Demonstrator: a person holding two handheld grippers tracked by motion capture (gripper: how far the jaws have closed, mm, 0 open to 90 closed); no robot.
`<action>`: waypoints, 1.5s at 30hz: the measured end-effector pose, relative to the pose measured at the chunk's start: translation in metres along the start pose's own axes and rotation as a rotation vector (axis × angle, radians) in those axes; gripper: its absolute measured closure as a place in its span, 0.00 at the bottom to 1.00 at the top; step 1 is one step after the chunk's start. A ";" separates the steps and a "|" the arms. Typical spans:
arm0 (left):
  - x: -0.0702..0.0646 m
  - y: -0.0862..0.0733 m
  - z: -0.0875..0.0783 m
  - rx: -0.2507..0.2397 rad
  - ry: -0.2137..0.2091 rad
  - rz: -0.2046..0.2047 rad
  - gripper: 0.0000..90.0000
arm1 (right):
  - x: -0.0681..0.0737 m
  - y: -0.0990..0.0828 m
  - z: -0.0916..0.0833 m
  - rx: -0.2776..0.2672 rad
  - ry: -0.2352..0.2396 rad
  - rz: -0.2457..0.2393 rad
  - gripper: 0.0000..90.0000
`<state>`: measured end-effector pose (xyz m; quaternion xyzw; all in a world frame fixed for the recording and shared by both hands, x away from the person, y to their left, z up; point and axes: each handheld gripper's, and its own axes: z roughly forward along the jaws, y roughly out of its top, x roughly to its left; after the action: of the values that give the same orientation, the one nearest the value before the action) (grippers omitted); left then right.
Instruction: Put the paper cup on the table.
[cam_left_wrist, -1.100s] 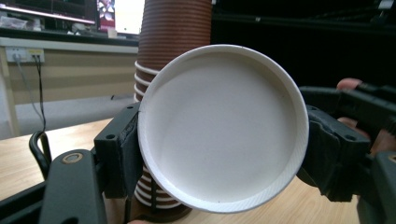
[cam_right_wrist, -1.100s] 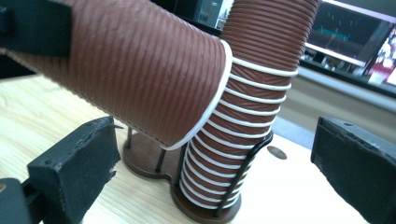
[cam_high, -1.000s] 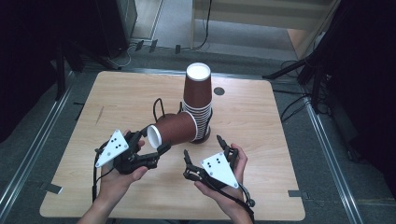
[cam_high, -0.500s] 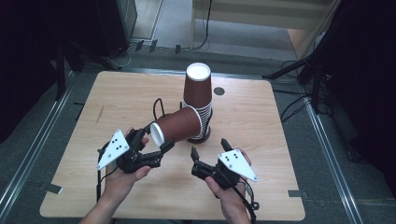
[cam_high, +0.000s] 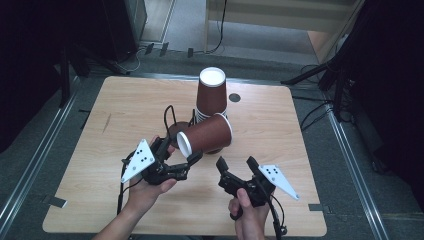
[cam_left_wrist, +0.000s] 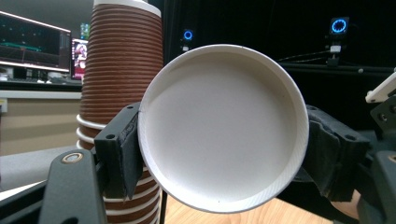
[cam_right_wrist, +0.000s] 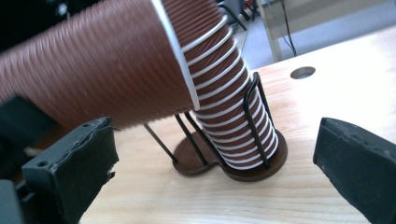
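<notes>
A tall stack of brown paper cups (cam_high: 211, 95) stands upside down in a black wire holder (cam_right_wrist: 252, 163) at the table's middle. My left gripper (cam_high: 182, 150) is shut on the narrow end of a single brown cup (cam_high: 205, 134), held sideways just in front of the stack. In the left gripper view the cup's white round end (cam_left_wrist: 224, 126) faces the camera between the jaws, with the stack (cam_left_wrist: 119, 70) behind it. My right gripper (cam_high: 236, 164) is open and empty, low over the table right of the cup. In the right gripper view the held cup (cam_right_wrist: 102, 60) lies above the left jaw.
The holder has a second, empty ring (cam_high: 175, 125) left of the stack. A small round hole (cam_high: 234, 97) is in the wooden table (cam_high: 300, 150) right of the stack. Cables and black stands surround the table on the floor.
The left gripper has carried the sideways cup to the right, closer in front of the stack. The right gripper has shifted right and turned, still open.
</notes>
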<state>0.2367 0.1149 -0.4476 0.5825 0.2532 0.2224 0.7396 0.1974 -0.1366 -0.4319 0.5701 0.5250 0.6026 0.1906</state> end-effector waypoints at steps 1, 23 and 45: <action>0.000 0.000 0.002 -0.003 -0.002 0.001 0.27 | -0.001 0.002 -0.001 -0.007 0.003 0.040 0.00; -0.008 -0.012 0.008 -0.015 -0.008 0.045 0.27 | -0.005 0.004 0.008 0.010 0.038 0.667 0.01; -0.019 -0.023 0.012 0.006 -0.028 0.076 0.27 | 0.001 0.005 0.028 0.036 0.138 0.971 0.00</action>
<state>0.2306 0.0892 -0.4651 0.5969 0.2211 0.2417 0.7324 0.2232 -0.1258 -0.4326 0.7111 0.2201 0.6489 -0.1576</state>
